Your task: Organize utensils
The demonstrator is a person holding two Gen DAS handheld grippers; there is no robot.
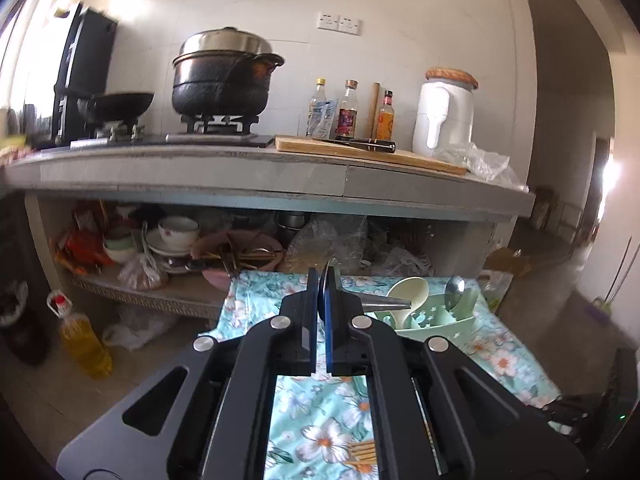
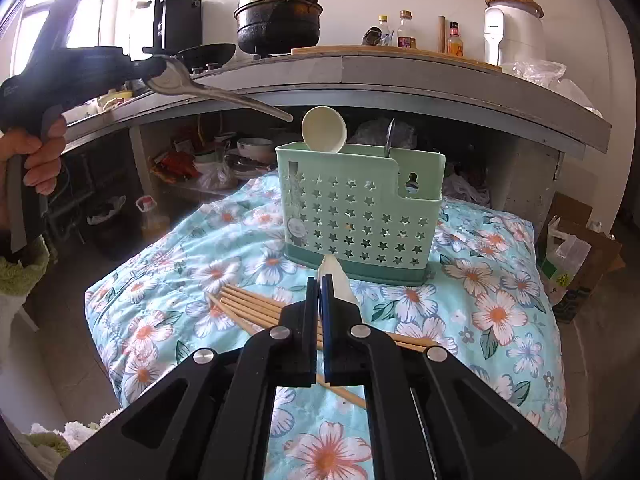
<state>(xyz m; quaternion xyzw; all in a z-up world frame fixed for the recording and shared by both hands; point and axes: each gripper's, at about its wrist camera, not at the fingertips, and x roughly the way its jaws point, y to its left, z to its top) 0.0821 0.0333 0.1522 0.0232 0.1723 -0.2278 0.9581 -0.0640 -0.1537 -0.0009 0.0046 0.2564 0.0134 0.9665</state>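
A green star-holed utensil holder [image 2: 360,216] stands on a floral cloth [image 2: 160,304]; it holds a cream spoon [image 2: 324,130] and a metal spoon [image 2: 390,136]. My left gripper [image 1: 323,292] is shut on a metal spoon [image 1: 384,302] by its bowl, handle pointing right towards the holder [image 1: 432,320]. In the right wrist view this gripper [image 2: 160,66] holds that spoon [image 2: 224,96] high, left of the holder. My right gripper [image 2: 320,284] is shut on a cream spoon [image 2: 340,284] low over the cloth. Several wooden chopsticks [image 2: 248,308] lie beneath it.
A concrete kitchen counter [image 2: 400,76] stands behind the cloth, with a black pot [image 2: 278,20], bottles and a white appliance [image 2: 512,36]. Bowls and bags fill the shelf [image 1: 160,292] underneath. An oil bottle [image 1: 80,336] stands on the floor at left, a cardboard box [image 2: 580,256] at right.
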